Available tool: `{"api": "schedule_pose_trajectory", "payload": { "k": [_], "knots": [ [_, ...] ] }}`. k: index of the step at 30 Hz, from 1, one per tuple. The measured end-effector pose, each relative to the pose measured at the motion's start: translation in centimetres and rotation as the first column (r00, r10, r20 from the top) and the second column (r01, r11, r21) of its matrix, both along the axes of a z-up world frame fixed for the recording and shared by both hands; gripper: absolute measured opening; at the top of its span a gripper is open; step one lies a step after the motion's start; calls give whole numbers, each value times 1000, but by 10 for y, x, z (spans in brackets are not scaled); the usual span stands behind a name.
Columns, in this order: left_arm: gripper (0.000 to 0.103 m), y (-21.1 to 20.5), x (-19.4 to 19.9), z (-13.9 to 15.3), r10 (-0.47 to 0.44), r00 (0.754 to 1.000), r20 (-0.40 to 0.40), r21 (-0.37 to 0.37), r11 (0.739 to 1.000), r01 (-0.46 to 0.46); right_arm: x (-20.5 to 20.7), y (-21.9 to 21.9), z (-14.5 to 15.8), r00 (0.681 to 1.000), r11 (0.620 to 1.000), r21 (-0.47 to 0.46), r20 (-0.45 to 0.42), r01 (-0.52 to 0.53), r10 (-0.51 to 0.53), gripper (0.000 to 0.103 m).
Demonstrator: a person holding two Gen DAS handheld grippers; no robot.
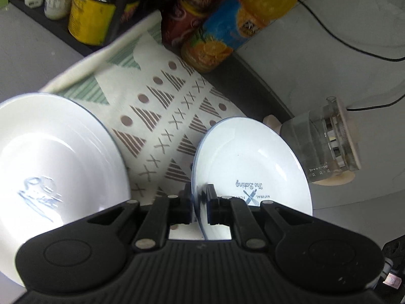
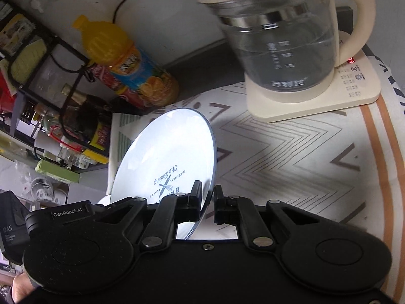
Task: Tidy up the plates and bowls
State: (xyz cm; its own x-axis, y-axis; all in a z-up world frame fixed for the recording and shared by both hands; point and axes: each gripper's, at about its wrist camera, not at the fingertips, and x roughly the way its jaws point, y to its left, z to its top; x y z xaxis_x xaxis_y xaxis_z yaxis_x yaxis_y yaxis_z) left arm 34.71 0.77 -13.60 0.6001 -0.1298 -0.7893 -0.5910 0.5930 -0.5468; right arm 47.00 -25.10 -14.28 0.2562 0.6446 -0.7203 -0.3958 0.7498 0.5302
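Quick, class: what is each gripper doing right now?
Left gripper: closed on the rim of a white plate.
Right gripper: closed on the rim of a white plate.

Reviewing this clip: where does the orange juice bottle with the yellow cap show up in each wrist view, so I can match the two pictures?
Left wrist view: the orange juice bottle is at top centre-right, leaning, beyond the patterned cloth.
Right wrist view: the bottle is at upper left, beside the black wire rack.
Shared landmark: the glass kettle, far right in the left view, top right in the right view.
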Motion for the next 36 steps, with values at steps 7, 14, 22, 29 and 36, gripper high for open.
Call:
{"api": "schedule_pose_trajectory", "payload": {
  "k": [7,14,22,29,36],
  "knots": [
    [8,22,-35,11,-21,999,29,9,1000,21,-40,19,7,999,1000,4,24,29,-29,9],
    [8,37,-68,11,-39,999,36,-7,999,39,-81,27,8,998,998,3,32,56,-56,9],
    [8,52,-108,3,-43,999,25,-30,999,44,-123,38,6,996,997,-4,43,74,-74,9],
    [8,66,-136,-6,-34,999,18,-32,999,34,-153,55,-6,996,996,-33,35,81,-80,9],
    [8,81,-153,-14,-34,999,6,-34,999,34,-172,72,-13,995,994,-59,37,97,-95,9]
  ]
}}
